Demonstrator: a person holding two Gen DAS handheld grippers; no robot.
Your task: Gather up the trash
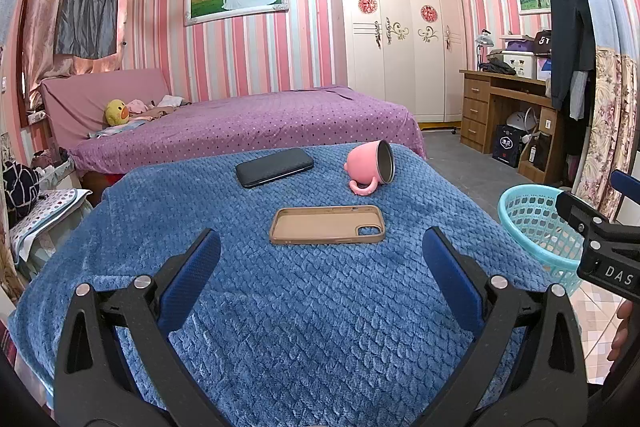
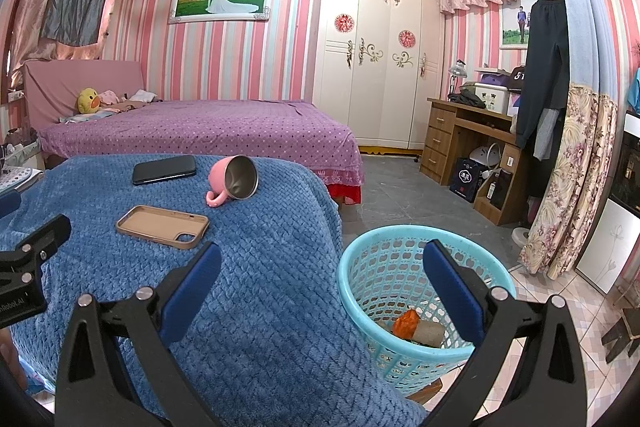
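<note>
One basket (image 2: 360,291) — two scraps (image 2: 418,327) inside; both tools empty, spread.

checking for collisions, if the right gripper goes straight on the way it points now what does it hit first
Most likely the rim of the teal basket, which sits between the open fingers of the right gripper, close to the edge of the blue blanket. Depth is hard to judge in this fisheye view, so it might pass just over the rim.

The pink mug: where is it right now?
The pink mug lies tipped on its side on the blue blanket, right of the black phone and beyond the tan phone case.
</note>
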